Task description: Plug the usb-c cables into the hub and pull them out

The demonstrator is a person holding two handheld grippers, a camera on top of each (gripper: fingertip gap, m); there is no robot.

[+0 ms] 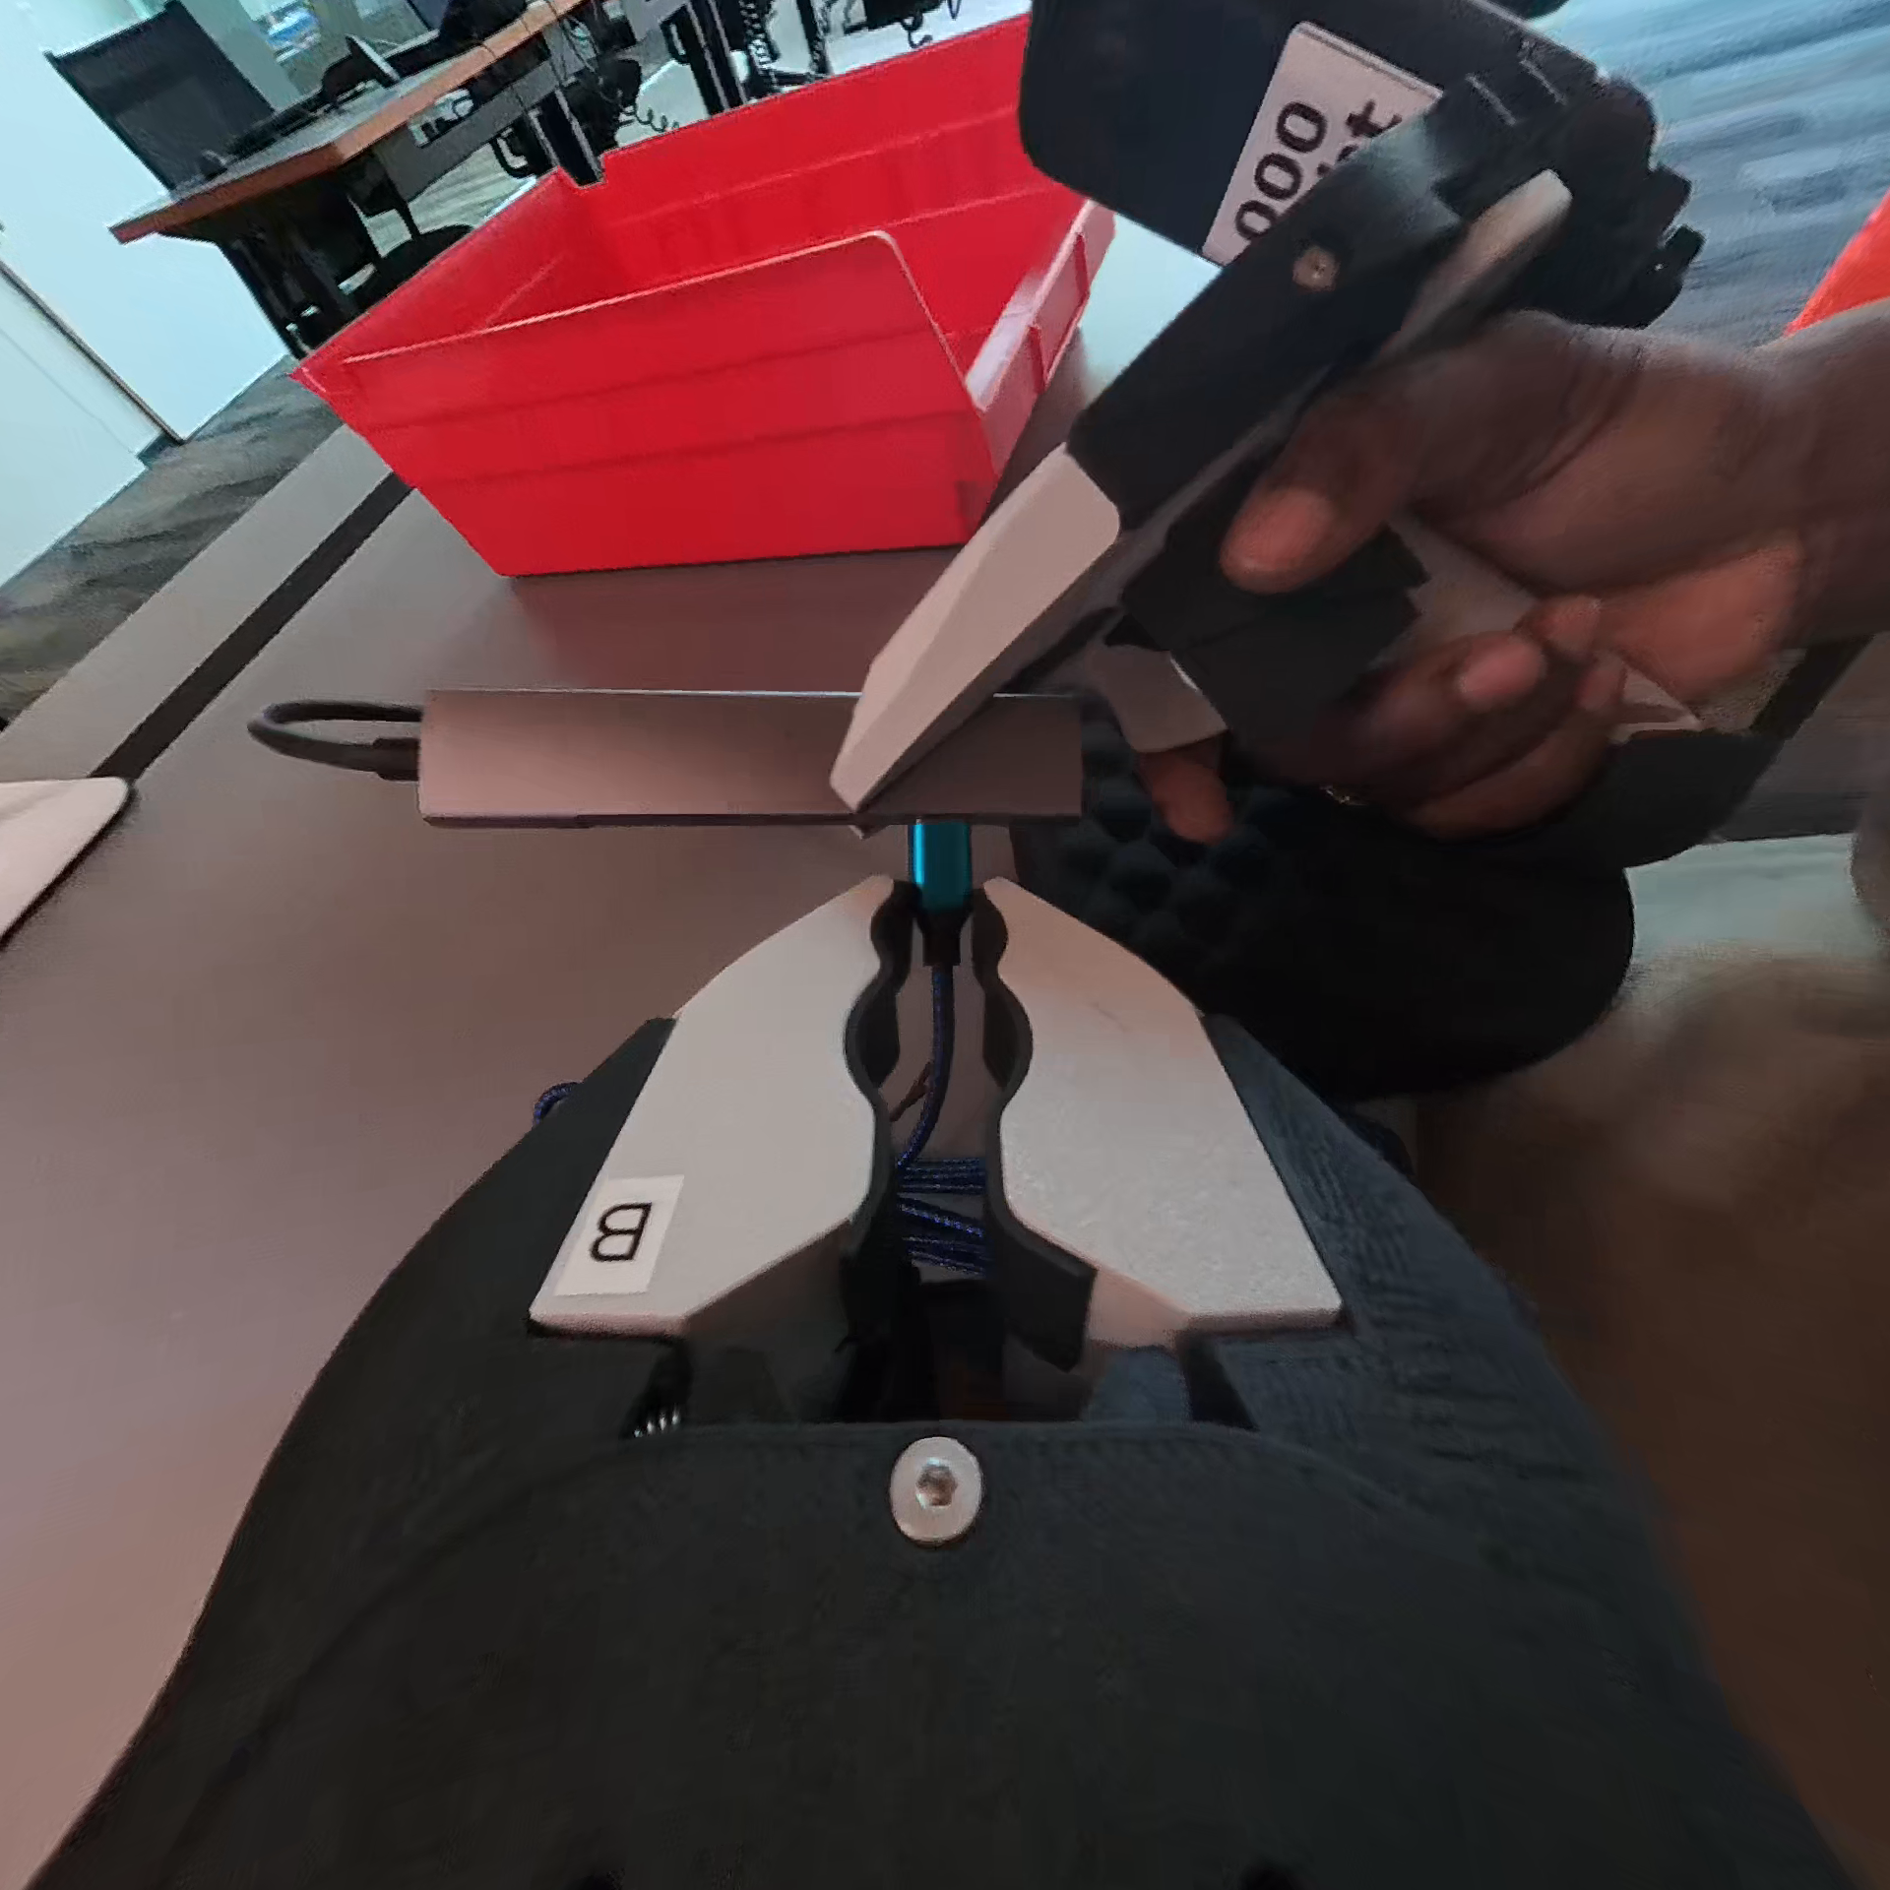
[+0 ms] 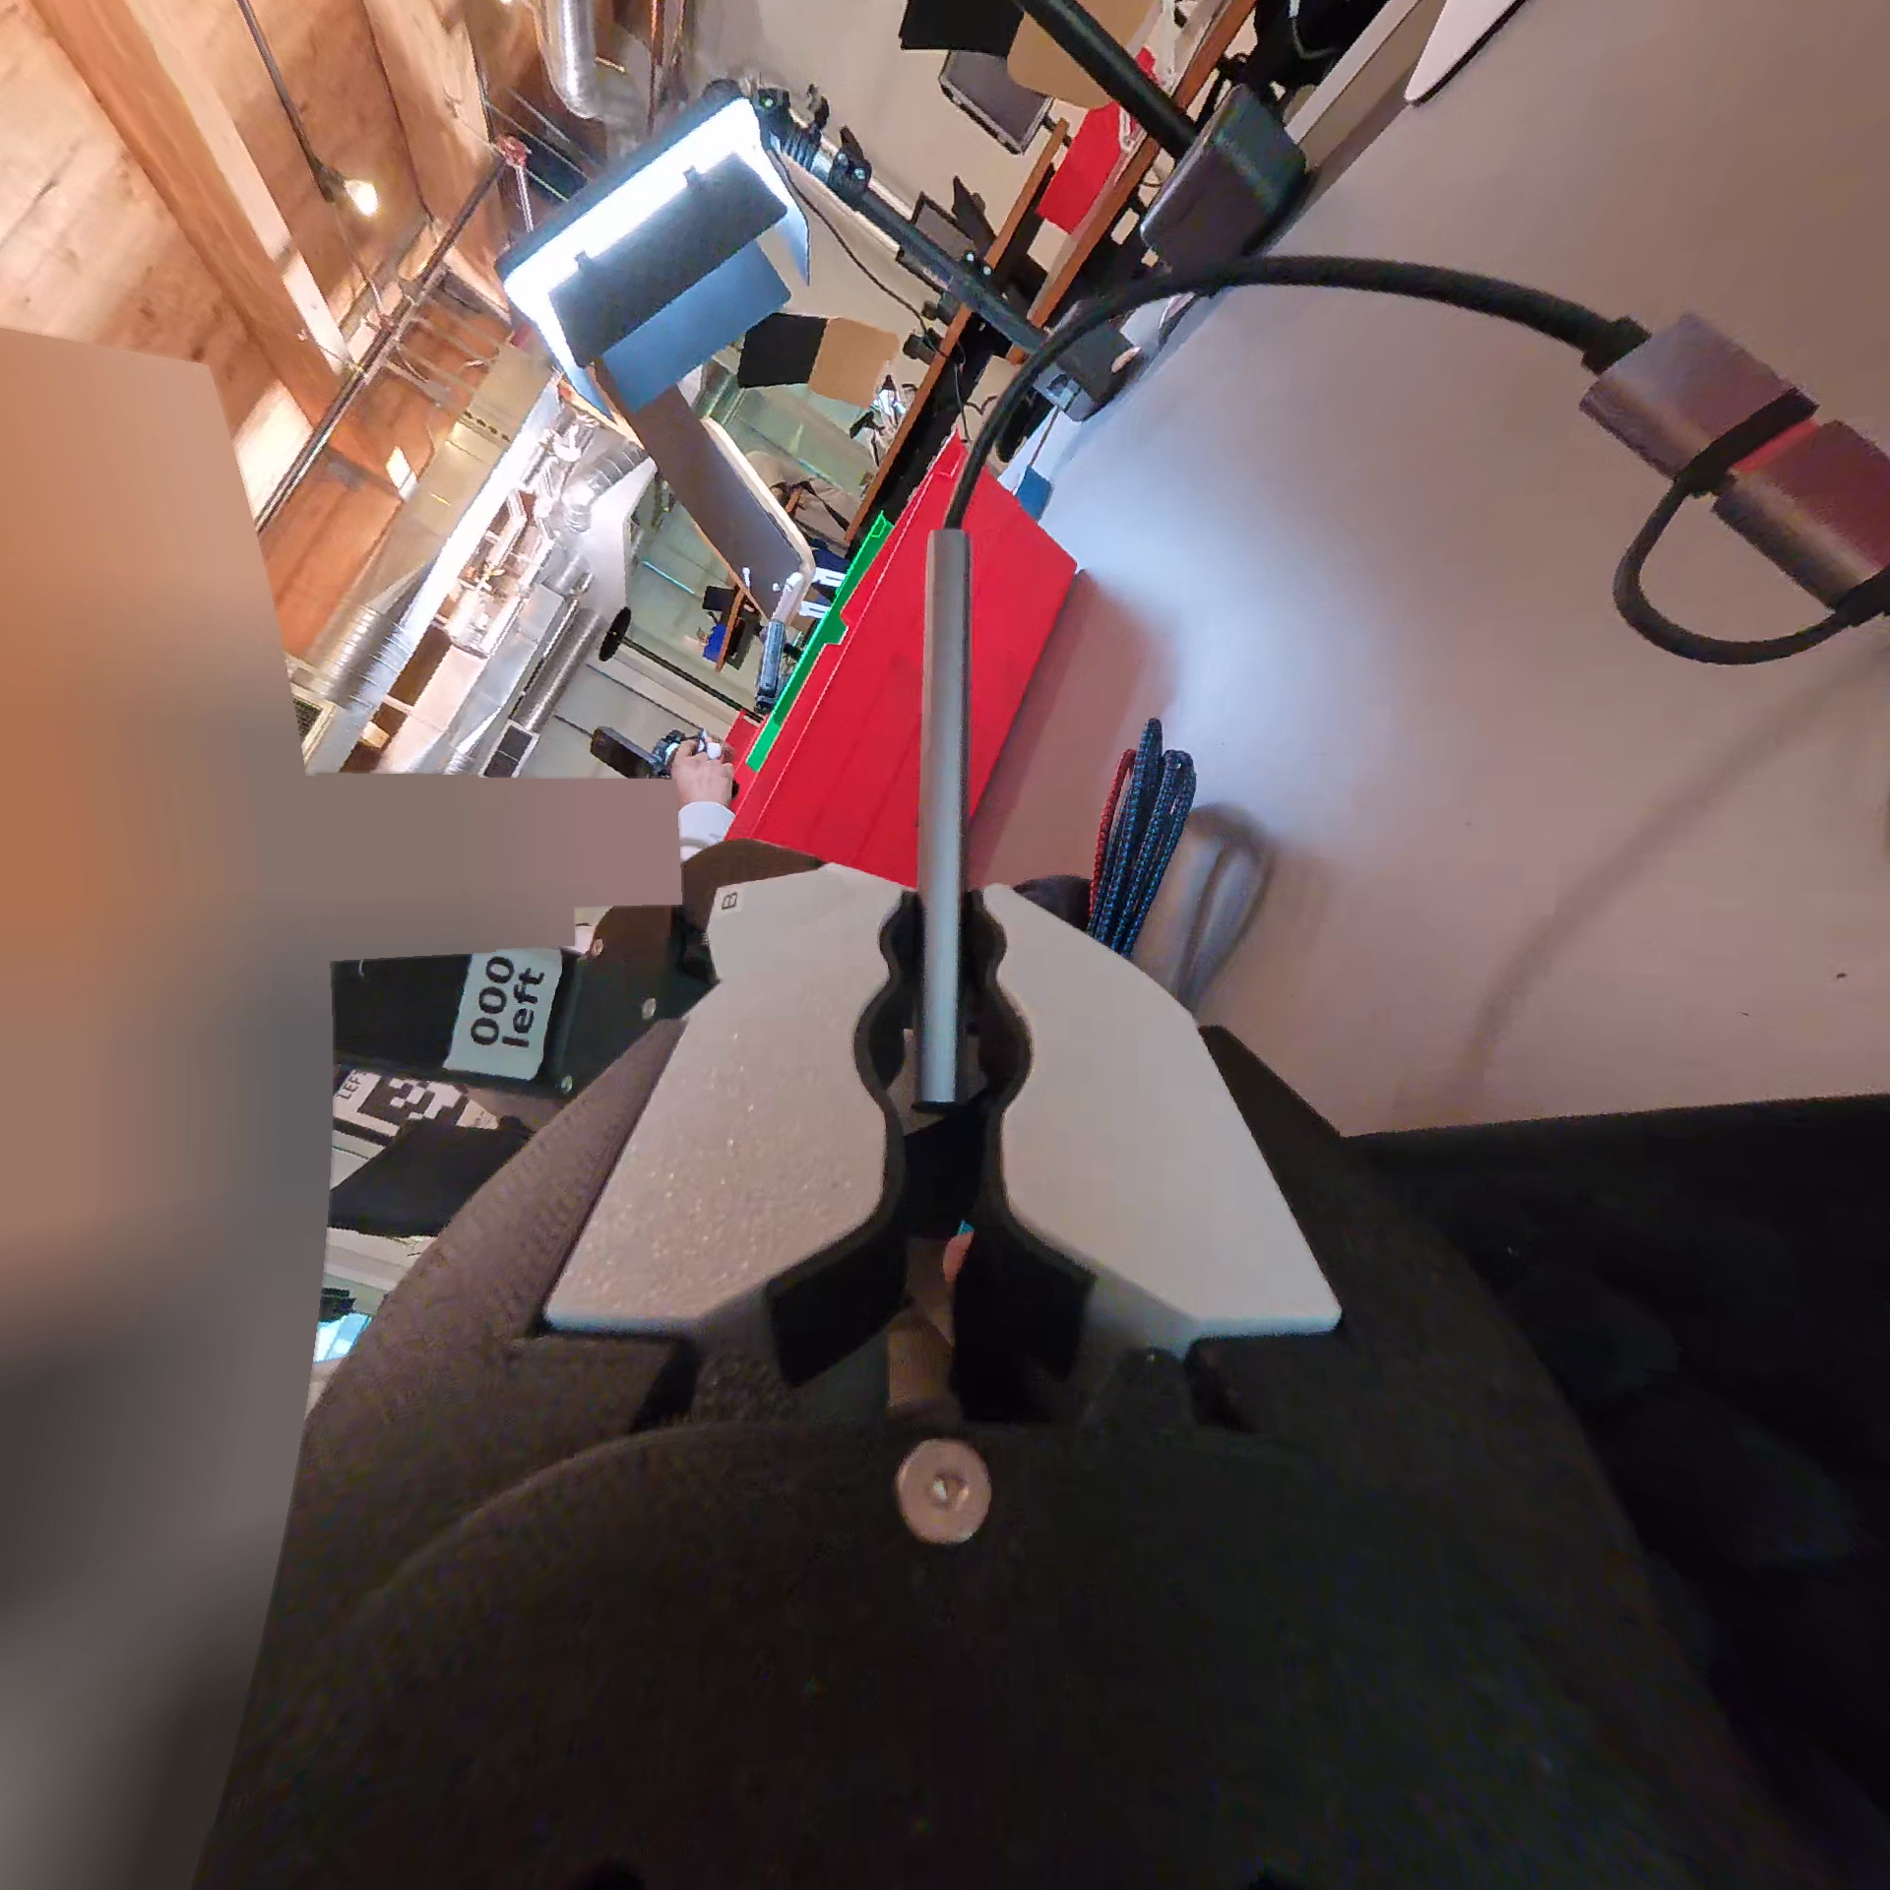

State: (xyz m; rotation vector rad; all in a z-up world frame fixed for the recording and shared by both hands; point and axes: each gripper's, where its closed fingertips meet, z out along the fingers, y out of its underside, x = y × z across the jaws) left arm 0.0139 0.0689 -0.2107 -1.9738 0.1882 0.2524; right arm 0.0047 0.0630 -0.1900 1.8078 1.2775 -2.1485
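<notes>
Left wrist view: gripper point(image 1: 936, 900) pinches plug point(image 1: 933, 864) (teal).

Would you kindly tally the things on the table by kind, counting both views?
Hubs: 2
Red bins: 1
Braided cable bundles: 1
Cables being plugged: 1
Total: 5

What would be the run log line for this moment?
left gripper: shut on blue plug | plug: at hub edge | right gripper: shut on hub
</notes>
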